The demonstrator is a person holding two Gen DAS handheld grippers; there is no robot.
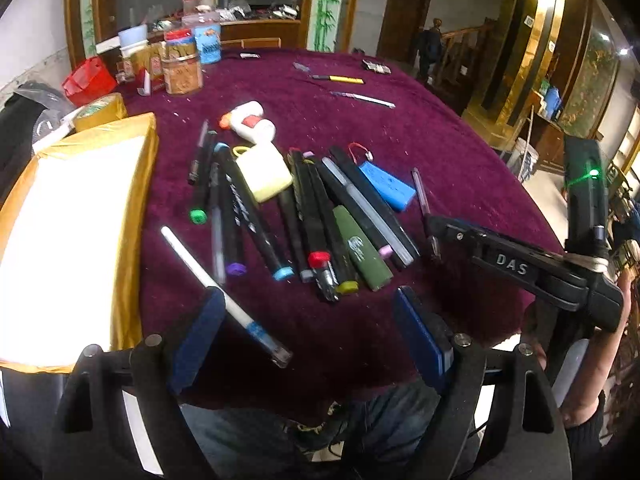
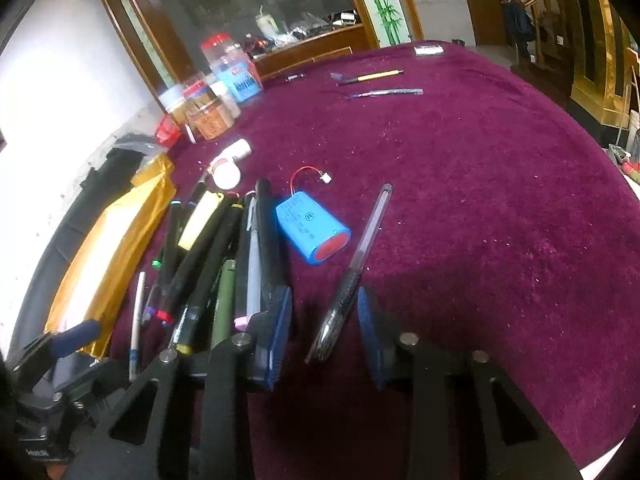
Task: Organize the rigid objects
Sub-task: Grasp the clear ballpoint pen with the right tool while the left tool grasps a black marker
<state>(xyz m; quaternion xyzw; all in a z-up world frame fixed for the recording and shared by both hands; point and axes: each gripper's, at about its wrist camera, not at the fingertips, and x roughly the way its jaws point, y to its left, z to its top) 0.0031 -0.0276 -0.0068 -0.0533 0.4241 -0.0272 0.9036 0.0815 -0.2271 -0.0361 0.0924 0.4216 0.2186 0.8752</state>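
Note:
A pile of several markers and pens (image 1: 312, 216) lies on the purple tablecloth (image 1: 440, 140), with a blue battery pack (image 1: 386, 185) and a yellow eraser (image 1: 264, 172) among them. My left gripper (image 1: 308, 332) is open, low over the table's near edge; a white pen (image 1: 224, 300) lies against its left finger pad (image 1: 196, 336). My right gripper (image 2: 324, 328) is open around a clear pen with a dark grip (image 2: 352, 276), pads on either side, not touching. The right gripper also shows in the left wrist view (image 1: 436, 240). The battery (image 2: 312, 228) lies just beyond.
A gold-edged white box (image 1: 72, 240) stands at the left. A glue bottle (image 1: 250, 120), tape roll (image 1: 100, 110), jars (image 1: 182, 64) and a red bag (image 1: 88, 80) sit further back. Two more pens (image 1: 362, 98) lie at the far side.

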